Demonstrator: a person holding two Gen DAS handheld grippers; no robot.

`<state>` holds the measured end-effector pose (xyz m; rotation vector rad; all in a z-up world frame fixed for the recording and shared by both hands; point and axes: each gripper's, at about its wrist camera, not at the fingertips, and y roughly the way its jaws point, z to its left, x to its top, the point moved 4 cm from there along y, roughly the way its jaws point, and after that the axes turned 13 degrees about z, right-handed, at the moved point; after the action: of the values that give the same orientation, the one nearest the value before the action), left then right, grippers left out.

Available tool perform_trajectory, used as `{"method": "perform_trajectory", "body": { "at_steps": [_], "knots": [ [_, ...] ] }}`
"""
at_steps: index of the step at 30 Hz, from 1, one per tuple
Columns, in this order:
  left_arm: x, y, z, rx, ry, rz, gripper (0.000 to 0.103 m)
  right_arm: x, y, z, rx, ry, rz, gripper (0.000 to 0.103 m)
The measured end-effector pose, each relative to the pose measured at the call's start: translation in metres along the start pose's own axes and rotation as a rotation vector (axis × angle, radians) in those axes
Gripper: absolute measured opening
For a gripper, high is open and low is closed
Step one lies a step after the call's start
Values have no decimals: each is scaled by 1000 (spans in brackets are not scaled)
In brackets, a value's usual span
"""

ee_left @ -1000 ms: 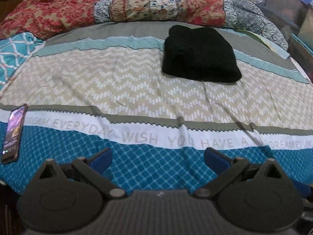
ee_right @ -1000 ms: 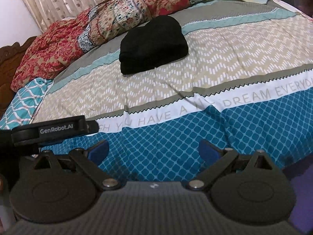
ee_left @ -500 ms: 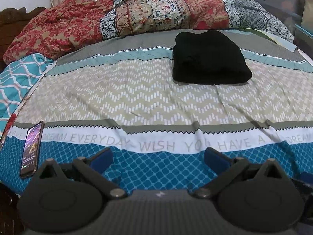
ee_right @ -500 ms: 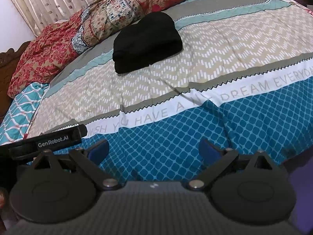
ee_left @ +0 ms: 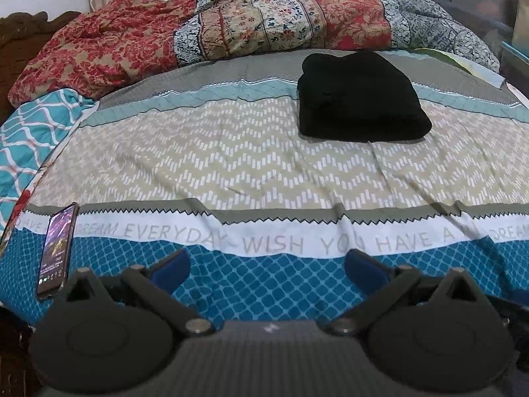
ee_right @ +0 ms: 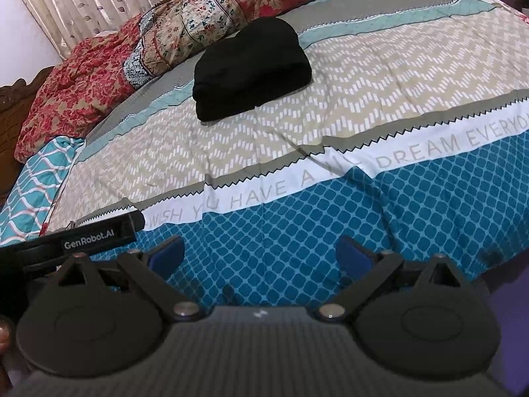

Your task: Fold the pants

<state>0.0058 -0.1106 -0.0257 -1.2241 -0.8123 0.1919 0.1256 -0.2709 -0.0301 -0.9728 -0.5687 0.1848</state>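
Black pants (ee_left: 360,99) lie folded into a compact bundle on the bed, far side, right of centre in the left wrist view. In the right wrist view the same black pants (ee_right: 251,69) sit up and left of centre. My left gripper (ee_left: 267,266) hovers open over the blue patterned band near the bed's front edge, well short of the pants, with nothing between its blue pads. My right gripper (ee_right: 259,256) is also open and empty above the blue band. The body of the left gripper (ee_right: 96,236) shows at the left edge of the right wrist view.
A phone (ee_left: 57,248) with its screen lit lies near the bed's front left edge. A rumpled red and floral quilt (ee_left: 231,29) is heaped along the far side by the curtain (ee_right: 82,3). A teal patterned cloth (ee_left: 29,132) lies at the left. Storage boxes (ee_left: 515,16) stand at the right.
Both grippers have pulled back and tilted up a little, so more of the quilt and curtain shows. The pants have not moved and both grippers stay open.
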Motion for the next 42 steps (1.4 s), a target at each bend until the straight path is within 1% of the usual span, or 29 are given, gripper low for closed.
{"method": "perform_trajectory", "body": {
  "at_steps": [4,7,13,19,21,25,30,37,42],
  "knots": [
    [-2,0,-3,-20,13,9,103,1,-5,2,14,-13,-33,99],
    [-3,-1,-5,-45,10,17,103,2,-8,4,-1,-30,-60,100],
    [-5,0,-7,-62,5,48,103,2,-3,2,-21,-14,-35,100],
    [-9,-2,-8,-18,32,40,103,1,-1,1,-32,-4,-28,100],
    [-10,0,-6,-12,28,54,103,0,-1,2,-36,-5,-25,100],
    [-11,7,-1,14,13,109,103,0,0,1,-39,-2,-20,100],
    [-14,9,2,35,7,113,103,0,1,0,-43,4,-14,100],
    [-15,14,1,52,19,130,103,1,2,-1,-44,5,-8,100],
    [-15,15,-2,80,30,135,103,1,3,-2,-43,9,-2,100]
  ]
}}
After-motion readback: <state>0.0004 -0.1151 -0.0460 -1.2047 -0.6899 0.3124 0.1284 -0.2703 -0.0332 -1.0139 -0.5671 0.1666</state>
